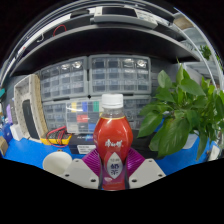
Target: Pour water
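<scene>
The tongs [113, 172] are clamped on a bottle [113, 140]. Both fingers [62, 168] press on its sides, one at the left and one at the right. The purple pads [93, 160] on the insides of the fingers touch the bottle low down.

The bottle stands up straight between the fingers. It has a white cap [112, 101] on top, and the cap is on. The drink inside is red. A label [113, 163] with white marks goes round the lower part. I cannot read the marks. I cannot see the bottom of the bottle, so I cannot tell if it rests on something or is lifted.

Below and behind the bottle is a blue table [30, 152]. To the right of the bottle is a green plant [180, 105] with big leaves. Some leaves come close to the bottle but do not touch it.

Behind the bottle, farther away, is a wall of small clear drawers [100, 78]. They sit in rows, side by side. Little things are inside them, too small to tell.

To the left of the bottle, on the table, is a dark thing with red on it [58, 130]. I cannot tell what it is. At the far left are more small things in blue and white [12, 128], too blurry to name.
</scene>
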`<state>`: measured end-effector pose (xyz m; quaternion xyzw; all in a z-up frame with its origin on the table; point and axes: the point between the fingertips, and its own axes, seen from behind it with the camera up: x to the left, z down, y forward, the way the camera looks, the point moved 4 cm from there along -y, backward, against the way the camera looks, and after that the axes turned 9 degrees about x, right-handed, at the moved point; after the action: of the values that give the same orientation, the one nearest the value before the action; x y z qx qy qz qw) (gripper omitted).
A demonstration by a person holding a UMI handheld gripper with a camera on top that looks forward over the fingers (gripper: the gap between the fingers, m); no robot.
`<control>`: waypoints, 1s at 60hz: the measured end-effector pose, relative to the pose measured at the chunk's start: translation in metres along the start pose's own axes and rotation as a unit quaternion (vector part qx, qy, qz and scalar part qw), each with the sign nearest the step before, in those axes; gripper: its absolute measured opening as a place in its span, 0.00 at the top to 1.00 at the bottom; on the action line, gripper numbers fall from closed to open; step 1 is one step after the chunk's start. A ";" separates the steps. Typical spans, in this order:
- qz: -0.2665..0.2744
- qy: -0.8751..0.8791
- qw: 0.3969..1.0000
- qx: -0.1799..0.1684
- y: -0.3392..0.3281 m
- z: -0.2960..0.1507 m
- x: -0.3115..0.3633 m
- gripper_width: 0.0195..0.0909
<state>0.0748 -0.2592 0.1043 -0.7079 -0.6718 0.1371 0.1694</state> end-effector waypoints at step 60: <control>0.035 0.023 0.996 0.079 -0.220 0.010 0.131 0.25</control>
<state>-0.1208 -0.1197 0.1928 -0.7186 -0.6295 0.1793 0.2349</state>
